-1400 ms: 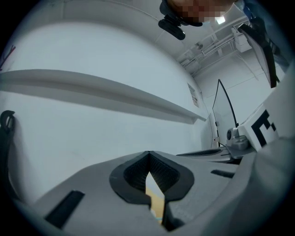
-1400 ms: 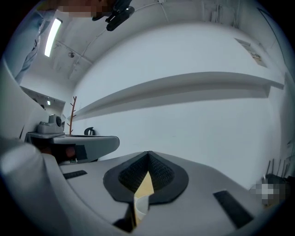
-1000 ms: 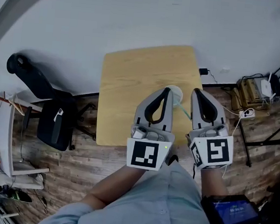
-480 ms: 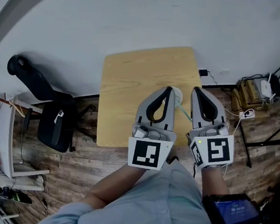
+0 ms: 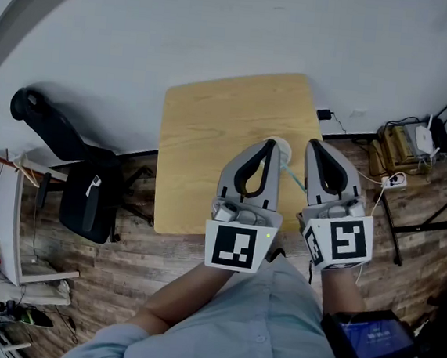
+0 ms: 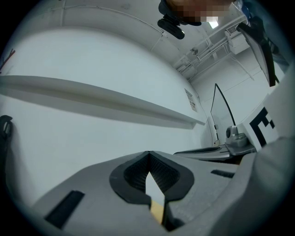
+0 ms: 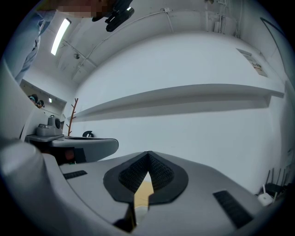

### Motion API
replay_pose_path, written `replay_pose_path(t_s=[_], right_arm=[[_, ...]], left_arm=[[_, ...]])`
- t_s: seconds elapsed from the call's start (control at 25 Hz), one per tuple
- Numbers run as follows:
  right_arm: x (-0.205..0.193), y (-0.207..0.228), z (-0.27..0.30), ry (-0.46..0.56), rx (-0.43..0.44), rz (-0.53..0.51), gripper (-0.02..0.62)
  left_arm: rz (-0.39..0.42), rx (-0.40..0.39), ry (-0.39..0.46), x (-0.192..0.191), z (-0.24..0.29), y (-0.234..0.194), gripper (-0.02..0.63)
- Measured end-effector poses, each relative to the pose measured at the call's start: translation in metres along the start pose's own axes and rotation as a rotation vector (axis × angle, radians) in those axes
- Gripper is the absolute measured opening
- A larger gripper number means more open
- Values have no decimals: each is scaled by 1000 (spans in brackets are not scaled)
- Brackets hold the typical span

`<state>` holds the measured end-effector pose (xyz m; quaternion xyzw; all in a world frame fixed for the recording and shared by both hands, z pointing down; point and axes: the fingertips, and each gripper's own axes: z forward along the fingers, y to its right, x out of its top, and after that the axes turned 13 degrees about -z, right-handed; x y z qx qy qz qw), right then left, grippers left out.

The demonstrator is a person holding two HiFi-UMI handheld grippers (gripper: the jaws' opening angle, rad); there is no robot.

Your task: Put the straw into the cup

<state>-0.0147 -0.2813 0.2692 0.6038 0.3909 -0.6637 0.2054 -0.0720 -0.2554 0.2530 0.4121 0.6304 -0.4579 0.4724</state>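
Observation:
On the small wooden table, a pale round cup peeks out between my two grippers, mostly hidden by the left one. A thin light-green straw slants from the cup's side toward the table's near right; I cannot tell whether its end is in the cup. My left gripper hangs over the table's near edge, shut with nothing in it. My right gripper is beside it, also shut and holding nothing. Both gripper views face the white wall, with the left gripper and right gripper tips meeting.
A black office chair stands left of the table on the wood floor. Cables, a power strip and boxes lie at the right by the wall. A white rack is at the far left. A dark screen sits near my right arm.

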Motion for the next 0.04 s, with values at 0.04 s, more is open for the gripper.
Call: replay_pose_path(t_s=[0.04], right_arm=[[0, -1, 0, -1, -1, 0, 0]], left_arm=[[-1, 1, 0, 0, -1, -1, -8]])
